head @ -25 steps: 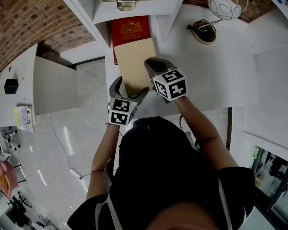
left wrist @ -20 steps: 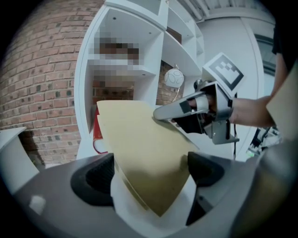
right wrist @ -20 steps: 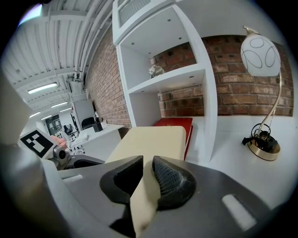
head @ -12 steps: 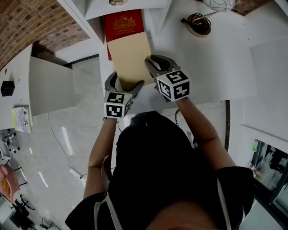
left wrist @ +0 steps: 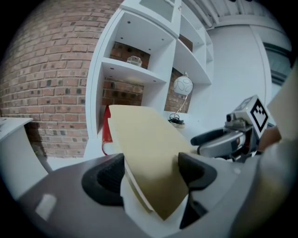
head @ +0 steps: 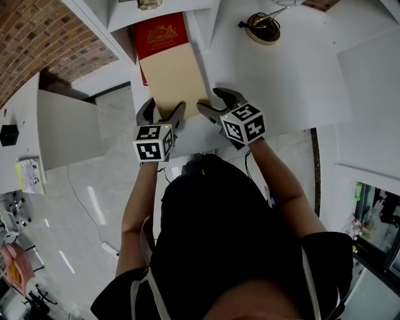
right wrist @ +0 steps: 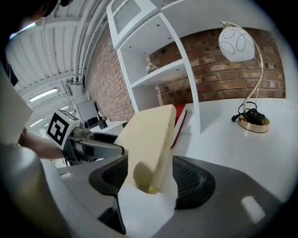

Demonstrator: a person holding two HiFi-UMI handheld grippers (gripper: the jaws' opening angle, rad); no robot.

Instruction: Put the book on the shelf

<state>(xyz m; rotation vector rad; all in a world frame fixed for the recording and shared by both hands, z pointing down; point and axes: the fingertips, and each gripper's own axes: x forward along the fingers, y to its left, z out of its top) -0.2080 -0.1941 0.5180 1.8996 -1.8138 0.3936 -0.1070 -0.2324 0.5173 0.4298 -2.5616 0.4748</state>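
A thick tan book [head: 178, 78] lies flat on the white desk [head: 287, 81]. Its far end rests on a red book [head: 159, 34] inside the low shelf compartment [head: 122, 19]. My left gripper [head: 162, 112] straddles the tan book's near left corner. Its jaws have just been closing and the pads now press that corner [left wrist: 144, 148]. My right gripper [head: 210, 100] sits at the near right corner. Its jaws have just been opening and stand apart from the tan book [right wrist: 149, 135], with a gap on both sides. The red book [right wrist: 179, 123] peeks out behind.
A globe lamp [right wrist: 237, 42] with a round brass base [head: 261, 28] and coiled cord stands on the desk to the right of the shelf. Upper shelves hold a small clear object [left wrist: 134, 60]. A lower white table [head: 69, 125] is at the left.
The right gripper slid back along the tan book to its near right corner and opened. The left gripper's jaws narrowed onto the near left corner.
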